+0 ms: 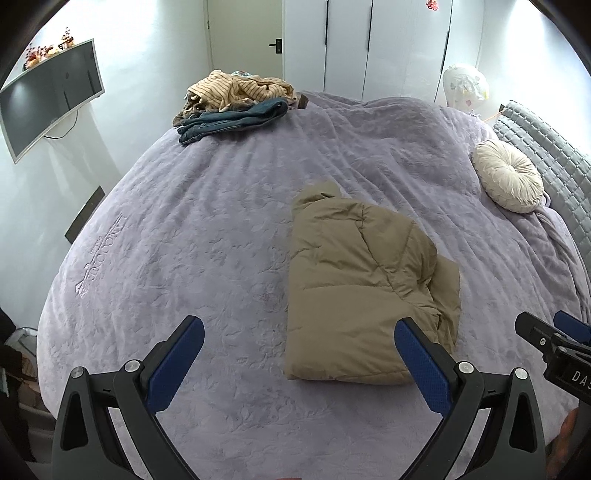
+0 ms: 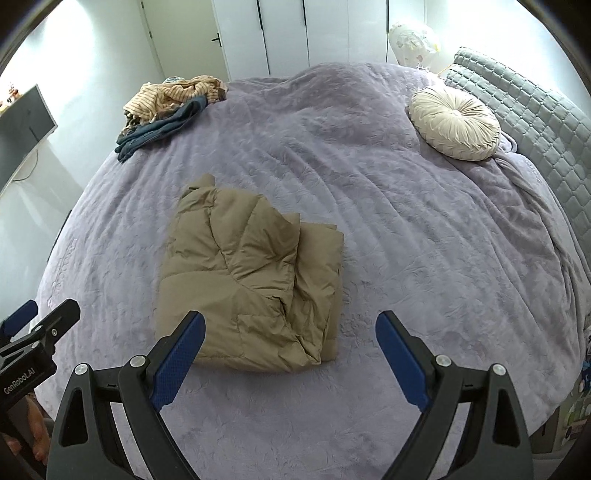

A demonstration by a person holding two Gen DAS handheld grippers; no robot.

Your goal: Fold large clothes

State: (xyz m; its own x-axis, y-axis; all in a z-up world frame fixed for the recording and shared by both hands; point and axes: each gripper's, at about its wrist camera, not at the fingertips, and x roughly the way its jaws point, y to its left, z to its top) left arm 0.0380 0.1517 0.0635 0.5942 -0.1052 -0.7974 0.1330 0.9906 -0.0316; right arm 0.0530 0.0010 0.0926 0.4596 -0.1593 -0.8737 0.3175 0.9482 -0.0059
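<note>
Left wrist view: the left hand-held gripper (image 1: 299,338) hangs above the near part of the bed (image 1: 207,236), its two blue-padded fingers (image 1: 177,363) spread wide apart with nothing between them but the lilac bedspread; its right-hand finger overlaps the near corner of the jacket in the picture, though whether it touches the cloth cannot be told. The khaki padded jacket (image 1: 354,288), the task's garment, lies folded into a compact block at the middle of the bed, hood end pointing away; it seems laid there so that the finished fold rests flat on open bedspread. The right hand-held gripper (image 1: 554,339) shows only partly at the right edge. A heap of unfolded clothes (image 1: 236,103), striped beige over dark blue, sits at the far corner, well apart, probably waiting its turn. A round cream cushion (image 1: 509,177) leans by the quilted headboard (image 1: 546,147); a wall screen (image 1: 48,96) hangs at left. Right wrist view: the right hand-held gripper (image 2: 290,334) likewise stands spread wide and empty, just beside the jacket's (image 2: 251,280) near right corner, which suggests the garment is released and the fold complete or nearly so. No basket, box or other container shows in either view; the wardrobe doors (image 2: 284,33) beyond the bed are closed, so their contents cannot be told.
</note>
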